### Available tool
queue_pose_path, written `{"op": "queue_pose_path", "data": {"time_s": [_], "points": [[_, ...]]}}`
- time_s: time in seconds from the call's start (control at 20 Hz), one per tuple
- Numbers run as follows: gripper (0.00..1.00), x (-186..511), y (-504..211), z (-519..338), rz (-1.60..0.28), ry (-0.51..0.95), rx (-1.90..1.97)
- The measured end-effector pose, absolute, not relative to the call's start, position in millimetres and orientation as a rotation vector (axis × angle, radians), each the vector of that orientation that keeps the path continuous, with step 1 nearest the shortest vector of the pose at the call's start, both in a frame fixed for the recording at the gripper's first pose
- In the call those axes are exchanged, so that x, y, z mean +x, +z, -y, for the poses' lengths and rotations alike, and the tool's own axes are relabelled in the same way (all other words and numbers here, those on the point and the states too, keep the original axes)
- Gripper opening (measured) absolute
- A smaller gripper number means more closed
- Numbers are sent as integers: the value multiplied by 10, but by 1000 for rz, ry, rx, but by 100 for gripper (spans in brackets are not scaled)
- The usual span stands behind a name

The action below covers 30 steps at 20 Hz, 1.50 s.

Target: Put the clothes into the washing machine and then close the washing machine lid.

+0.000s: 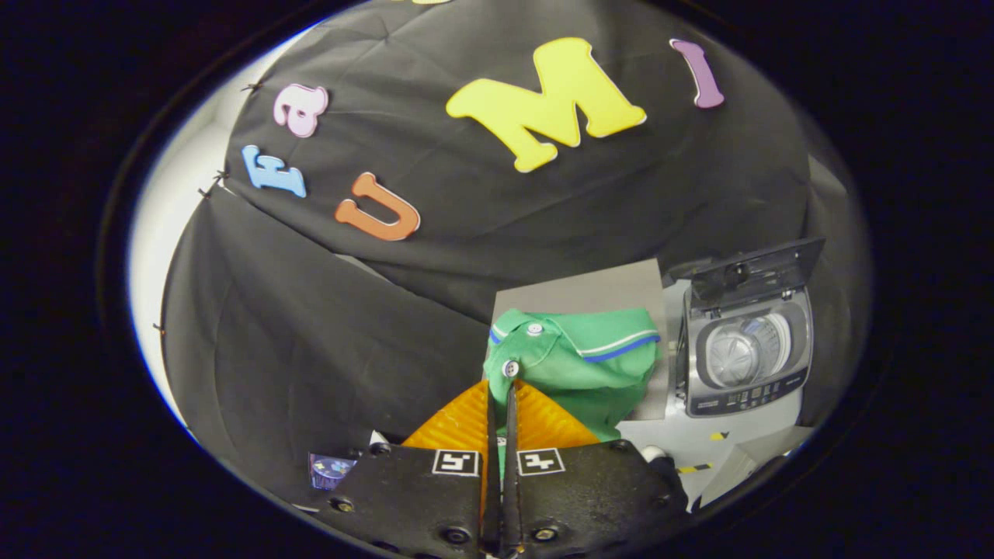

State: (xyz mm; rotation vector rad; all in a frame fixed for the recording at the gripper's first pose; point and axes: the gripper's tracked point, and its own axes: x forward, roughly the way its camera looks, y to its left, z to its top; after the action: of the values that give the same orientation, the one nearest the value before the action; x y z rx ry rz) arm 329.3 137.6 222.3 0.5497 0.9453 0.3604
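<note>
A small green shirt [586, 361] with white and blue trim and a buttoned collar hangs from my gripper [510, 386], whose two fingers are pressed together on the cloth near its collar. The shirt drapes ahead of the fingers and to their right, lifted off the table. To the right of the shirt stands a small grey toy washing machine [742, 353]. Its lid [749, 272] is raised at the back, and the round drum [742, 351] shows open and empty inside.
A grey mat [582, 295] lies on the white table [699, 442] behind the shirt, beside the machine. Black cloth walls close the booth behind and to the left. A small shiny object [330, 470] sits by the gripper's left side.
</note>
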Motion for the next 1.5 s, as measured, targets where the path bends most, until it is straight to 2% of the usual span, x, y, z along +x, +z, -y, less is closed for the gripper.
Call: {"op": "queue_pose_path", "data": {"time_s": [0.35,0.8,1.5], "points": [[5,3055,2452,-902,-869,304,541],[5,2958,2336,-227,-835,198,591],[5,3269,1493,622,-907,85,601]]}}
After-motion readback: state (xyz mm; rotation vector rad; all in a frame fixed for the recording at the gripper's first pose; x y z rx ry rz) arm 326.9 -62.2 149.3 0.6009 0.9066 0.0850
